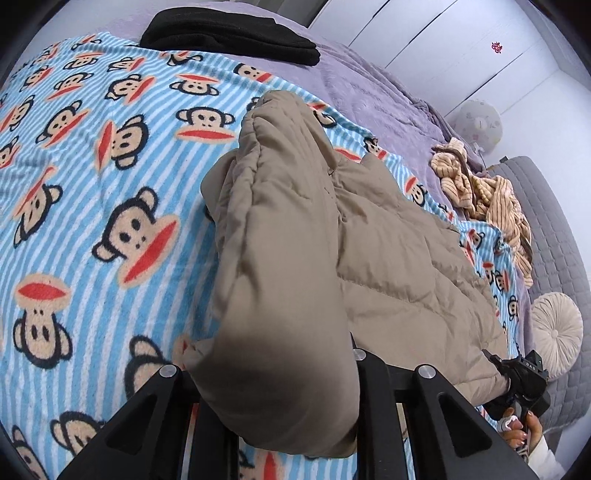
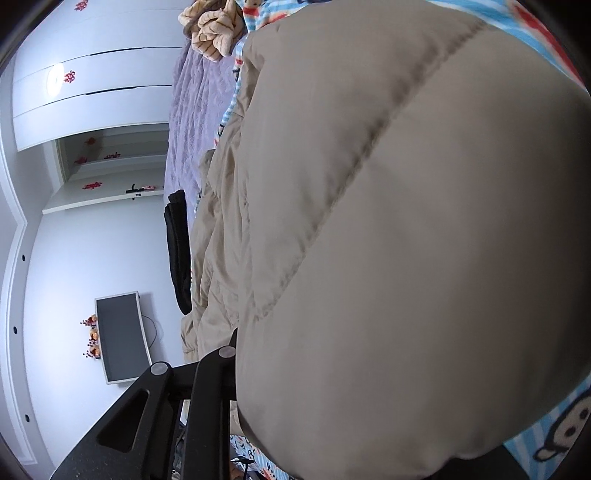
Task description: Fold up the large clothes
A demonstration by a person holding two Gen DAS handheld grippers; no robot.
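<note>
One bed (image 1: 369, 92) with a lilac cover carries one blue-and-white striped monkey-print blanket (image 1: 92, 166). On the blanket lies one tan quilted puffer coat (image 1: 388, 258), part spread flat, part lifted in a padded fold toward each camera. Three further soft items on the bed: one folded black garment (image 1: 229, 33) at the far edge, one crumpled cream striped garment (image 1: 480, 192) off the blanket's right side, one round pleated cushion (image 1: 557, 325) near the grey headboard. Left tool (image 1: 280, 424): jaws drawn close, pinching a thick fold of the coat. Right tool (image 1: 521, 380): seen at the coat's far edge, a hand (image 1: 524, 432) below it; in its own view the coat bulges between the fingers (image 2: 210, 398), pinched.
</note>
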